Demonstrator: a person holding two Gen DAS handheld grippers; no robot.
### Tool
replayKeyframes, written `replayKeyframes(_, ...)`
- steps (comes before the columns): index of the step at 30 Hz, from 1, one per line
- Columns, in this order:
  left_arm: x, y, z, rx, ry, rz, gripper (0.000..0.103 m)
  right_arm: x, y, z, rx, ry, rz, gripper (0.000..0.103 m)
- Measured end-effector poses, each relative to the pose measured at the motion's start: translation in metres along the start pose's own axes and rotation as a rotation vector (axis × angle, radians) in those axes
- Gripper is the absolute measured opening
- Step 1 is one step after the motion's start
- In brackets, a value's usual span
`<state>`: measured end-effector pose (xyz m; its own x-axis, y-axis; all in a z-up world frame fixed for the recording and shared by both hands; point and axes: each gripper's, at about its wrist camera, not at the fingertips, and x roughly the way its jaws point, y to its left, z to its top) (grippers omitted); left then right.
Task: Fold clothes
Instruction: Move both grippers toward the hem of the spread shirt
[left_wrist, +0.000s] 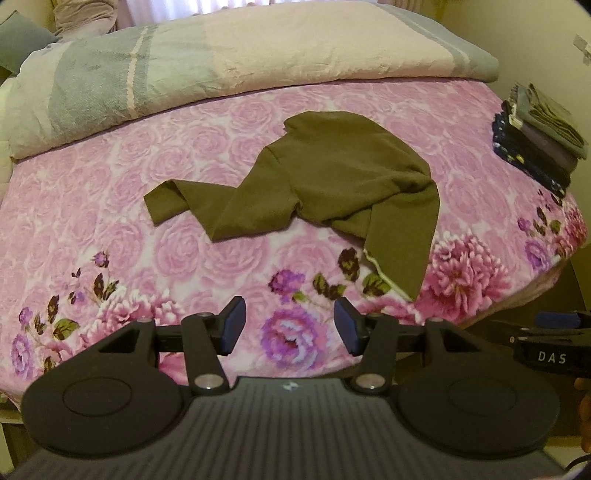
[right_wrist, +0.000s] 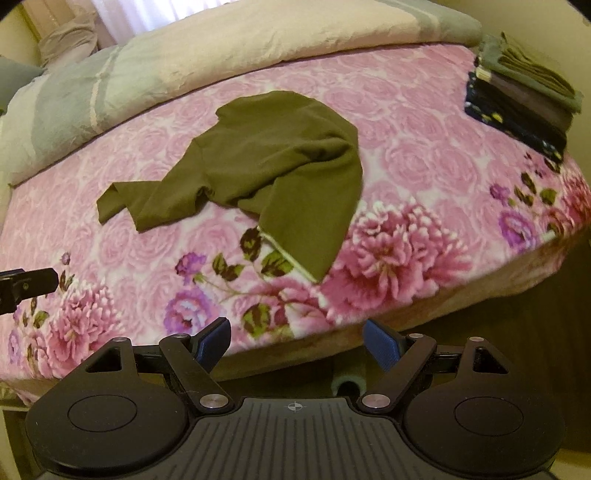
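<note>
At six o'clock in the left wrist view, over the bed's near edge: left gripper (left_wrist: 290, 326), blue pads spread wide, nothing between them, only the pink rose-print bedspread (left_wrist: 110, 206) beneath. At three o'clock, the tip of the other gripper poking in from the edge. In the right wrist view, likewise at six o'clock: right gripper (right_wrist: 297, 345), jaws wide apart and empty, hovering past the mattress edge, with the floor below. At nine o'clock there, a black finger of the left gripper entering the frame.

Further out, near the centre of the bed, toward twelve o'clock from both grippers: olive-green long-sleeved top (left_wrist: 332, 166), crumpled and unfolded, apart from both grippers. One sleeve (left_wrist: 177, 201) trailing out toward nine o'clock, the other (left_wrist: 402, 240) draped down toward five o'clock with a pale seam along its edge.

At two o'clock, on the far right corner of the bed: stack of folded clothes (left_wrist: 539, 140), dark printed pieces below, grey and olive on top.

Farthest, at twelve o'clock: folded grey-and-cream quilt (left_wrist: 221, 59) across the head of the bed, well behind the top.
</note>
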<state>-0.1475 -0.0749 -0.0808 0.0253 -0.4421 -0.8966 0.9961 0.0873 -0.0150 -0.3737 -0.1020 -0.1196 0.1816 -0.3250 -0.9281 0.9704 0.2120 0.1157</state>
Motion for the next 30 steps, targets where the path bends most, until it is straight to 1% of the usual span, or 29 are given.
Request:
replayKeyframes(7, 0.026, -0.046, 0.046, -0.036, 0.010, 0.023, 0.049, 0.019, -0.046, 0.058, -0.041, 0.012, 0.010, 0.082)
replayKeyframes(11, 0.040, -0.073, 0.071, -0.063, 0.010, 0.039, 0.049, 0.031, -0.075, 0.098, -0.068, 0.012, 0.017, 0.082)
replayKeyframes(15, 0.052, -0.094, 0.086, -0.098, 0.021, 0.060, 0.049, 0.040, -0.096, 0.131, -0.114, 0.007, 0.025, 0.082)
replayKeyframes(22, 0.067, -0.119, 0.097, -0.154, 0.045, 0.100, 0.049, 0.059, -0.124, 0.157, -0.166, 0.043, 0.064, 0.082)
replayKeyframes(25, 0.069, -0.123, 0.099, -0.172, 0.045, 0.117, 0.049, 0.063, -0.131, 0.165, -0.175, 0.049, 0.078, 0.082)
replayKeyframes(30, 0.074, -0.120, 0.100, -0.205, 0.057, 0.138, 0.049, 0.070, -0.134, 0.175, -0.191, 0.046, 0.101, 0.082)
